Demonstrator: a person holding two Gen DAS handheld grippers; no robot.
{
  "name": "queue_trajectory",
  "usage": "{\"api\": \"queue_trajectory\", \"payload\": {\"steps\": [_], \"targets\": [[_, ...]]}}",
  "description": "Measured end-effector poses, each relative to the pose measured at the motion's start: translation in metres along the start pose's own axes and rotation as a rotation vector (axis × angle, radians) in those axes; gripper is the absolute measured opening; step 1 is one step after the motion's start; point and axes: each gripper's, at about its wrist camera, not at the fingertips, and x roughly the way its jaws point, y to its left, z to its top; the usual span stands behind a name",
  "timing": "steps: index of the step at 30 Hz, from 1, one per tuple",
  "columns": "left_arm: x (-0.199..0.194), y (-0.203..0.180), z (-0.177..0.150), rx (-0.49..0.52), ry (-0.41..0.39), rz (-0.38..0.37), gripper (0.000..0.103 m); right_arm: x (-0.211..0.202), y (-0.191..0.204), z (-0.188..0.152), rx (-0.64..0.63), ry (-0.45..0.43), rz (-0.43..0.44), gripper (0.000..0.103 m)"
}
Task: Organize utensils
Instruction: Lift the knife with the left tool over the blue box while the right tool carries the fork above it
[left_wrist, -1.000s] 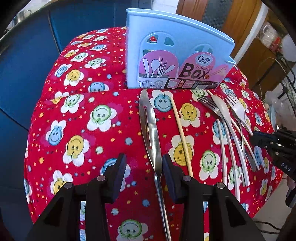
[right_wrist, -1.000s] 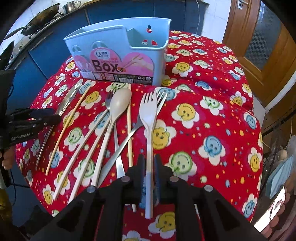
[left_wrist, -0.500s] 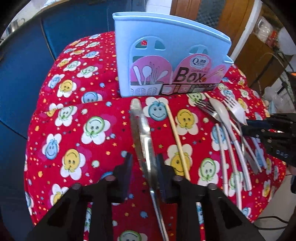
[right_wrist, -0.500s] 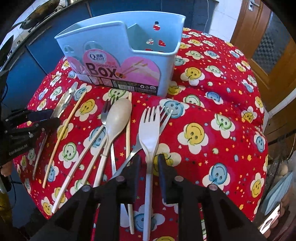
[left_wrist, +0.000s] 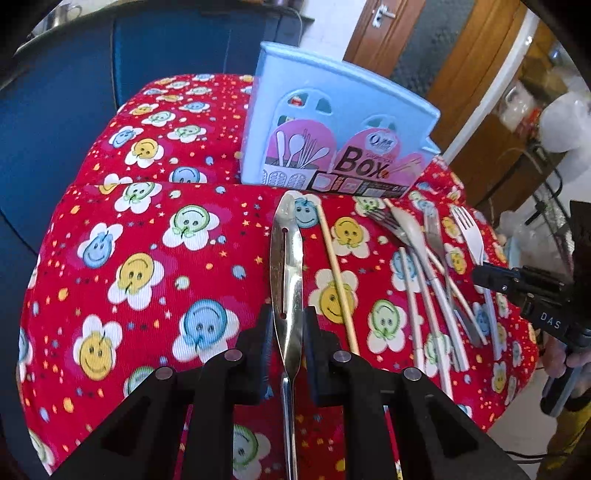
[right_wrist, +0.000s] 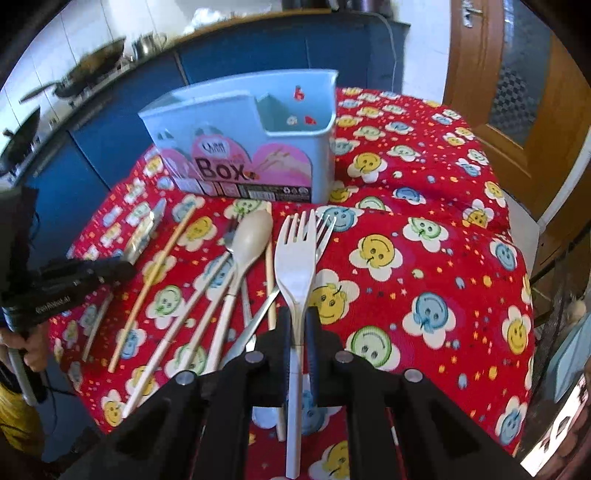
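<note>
A light blue utensil box (left_wrist: 332, 147) (right_wrist: 251, 147) stands at the back of the red smiley-face cloth (left_wrist: 147, 266). My left gripper (left_wrist: 288, 321) has its jaws closing, with the pads against both edges of a slotted steel knife (left_wrist: 286, 251) whose tip points at the box. My right gripper (right_wrist: 298, 321) is also closing, and it pinches the neck of a white plastic fork (right_wrist: 297, 254), held above the other cutlery. Between the two grippers lie a wooden chopstick (left_wrist: 334, 273), a beige spoon (right_wrist: 251, 240), metal forks and several white handles.
The cloth drops off at the table's near and side edges. Blue cabinets (left_wrist: 74, 110) run behind and to the left. A wooden door (right_wrist: 517, 92) is at the right. A wok (right_wrist: 92, 66) sits on the counter at the far left.
The left jaws have narrowed from wide apart onto the knife. The right jaws have tightened on the fork. Both views have tipped upward, showing more of the room behind the box.
</note>
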Motion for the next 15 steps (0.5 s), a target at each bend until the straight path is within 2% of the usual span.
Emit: {"api": "queue_trajectory", "payload": {"steps": [9,13,14,15], "targets": [[-0.045,-0.013,-0.015,0.003,-0.189,-0.073,0.015,-0.035,0.010,-0.013,0.035,-0.219,0.044,0.009],[-0.061,-0.020,-0.007,-0.001,-0.259,-0.101,0.015,-0.052,0.016,-0.009,0.035,-0.321,0.055,0.009],[-0.062,-0.020,-0.004,-0.001,-0.270,-0.104,0.013,-0.056,0.017,-0.007,0.037,-0.340,0.059,0.009],[-0.064,-0.021,-0.001,-0.002,-0.290,-0.109,0.006,-0.060,0.018,-0.005,0.038,-0.363,0.063,0.009]]}}
